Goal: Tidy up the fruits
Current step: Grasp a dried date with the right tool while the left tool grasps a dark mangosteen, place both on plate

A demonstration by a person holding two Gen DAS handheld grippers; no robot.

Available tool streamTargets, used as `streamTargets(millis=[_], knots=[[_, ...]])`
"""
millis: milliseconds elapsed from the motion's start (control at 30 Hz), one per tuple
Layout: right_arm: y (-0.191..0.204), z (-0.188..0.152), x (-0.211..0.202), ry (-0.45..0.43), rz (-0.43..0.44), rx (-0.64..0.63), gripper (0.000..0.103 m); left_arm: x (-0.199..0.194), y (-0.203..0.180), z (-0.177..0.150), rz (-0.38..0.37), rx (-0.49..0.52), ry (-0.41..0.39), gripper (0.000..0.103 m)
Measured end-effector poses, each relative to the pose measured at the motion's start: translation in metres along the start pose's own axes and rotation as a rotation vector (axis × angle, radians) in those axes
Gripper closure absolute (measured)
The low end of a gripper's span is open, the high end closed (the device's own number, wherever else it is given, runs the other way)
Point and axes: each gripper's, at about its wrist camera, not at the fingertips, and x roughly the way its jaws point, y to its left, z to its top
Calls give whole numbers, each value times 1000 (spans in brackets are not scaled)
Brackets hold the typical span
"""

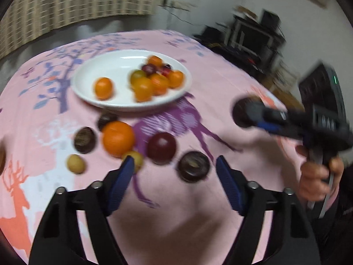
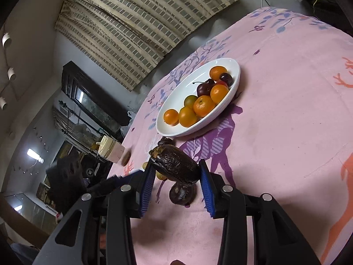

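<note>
A white plate (image 1: 83, 81) on the pink cloth holds several small oranges and cherries; it also shows in the right wrist view (image 2: 183, 84). In front of it lie an orange (image 1: 118, 138), a dark red plum (image 1: 161, 148), dark wrinkled fruits (image 1: 85, 139) (image 1: 194, 165) and small yellow fruits (image 1: 75, 163). My left gripper (image 1: 175, 167) is open and empty just above them. My right gripper (image 2: 175, 172) is shut on a dark wrinkled fruit (image 2: 176, 165), held above the cloth; it shows at the right of the left wrist view (image 1: 245, 112).
A lidded jar (image 2: 111, 150) stands near the table's left edge. Another dark fruit (image 2: 182, 192) lies on the cloth under the right gripper. Dark furniture (image 1: 253, 35) stands beyond the table's far right. The pink cloth (image 2: 286, 121) stretches to the right of the plate.
</note>
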Motion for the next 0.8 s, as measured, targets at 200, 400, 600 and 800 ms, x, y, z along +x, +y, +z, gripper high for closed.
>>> streamTargets(millis=[200, 400, 600, 800], knots=[[3, -2, -2, -15, 1, -20, 63, 31, -27, -7, 3, 55, 92, 44], [6, -3, -5, -21, 16, -26, 63, 52, -27, -1, 36, 20, 123, 45], [6, -4, -7, -29, 8, -32, 63, 59, -37, -1, 112, 72, 104, 58], [0, -6, -2, -24, -43, -25, 63, 49, -34, -4, 82, 46, 96, 60]])
